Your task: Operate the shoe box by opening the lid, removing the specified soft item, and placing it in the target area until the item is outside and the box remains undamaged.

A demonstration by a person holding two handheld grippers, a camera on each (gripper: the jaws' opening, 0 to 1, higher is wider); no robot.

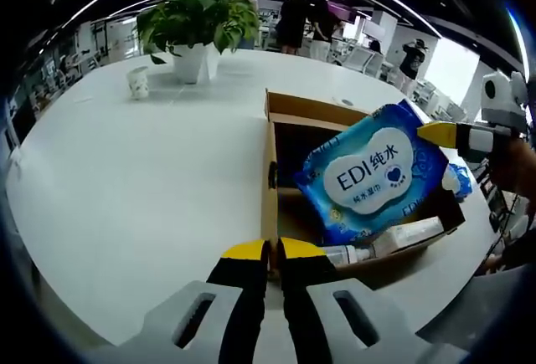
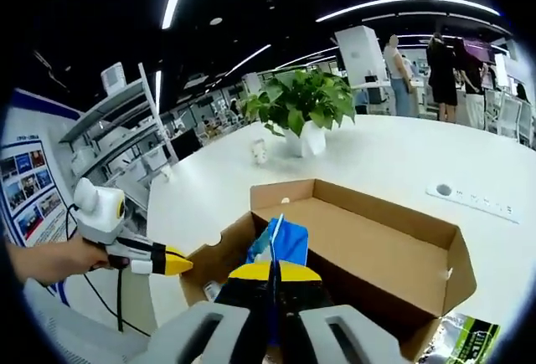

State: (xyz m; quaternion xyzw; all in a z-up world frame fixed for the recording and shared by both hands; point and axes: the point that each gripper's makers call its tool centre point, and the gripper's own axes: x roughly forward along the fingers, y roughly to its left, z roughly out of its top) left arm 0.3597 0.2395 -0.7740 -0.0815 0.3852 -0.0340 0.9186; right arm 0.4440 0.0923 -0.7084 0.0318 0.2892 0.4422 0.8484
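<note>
An open brown cardboard box point(image 1: 270, 155) lies on the white table point(image 1: 151, 188). My left gripper point(image 1: 274, 251) sits at the box's near corner, its yellow jaws shut on the thin side wall; it comes in from the left in the right gripper view point(image 2: 180, 262), tip against the box corner. My right gripper point(image 2: 275, 272) is shut on a blue soft wipes pack point(image 2: 280, 243). The wipes pack point(image 1: 373, 171) hangs tilted above the box's open top, pinched at its upper right edge by the right gripper point(image 1: 435, 134). A white tube point(image 1: 402, 237) lies inside the box.
A potted plant point(image 1: 197, 25) and a small paper cup point(image 1: 138, 84) stand at the table's far side. A socket plate point(image 2: 444, 190) is set in the table beyond the box. A green packet point(image 2: 465, 330) lies by the box's corner. People stand in the background.
</note>
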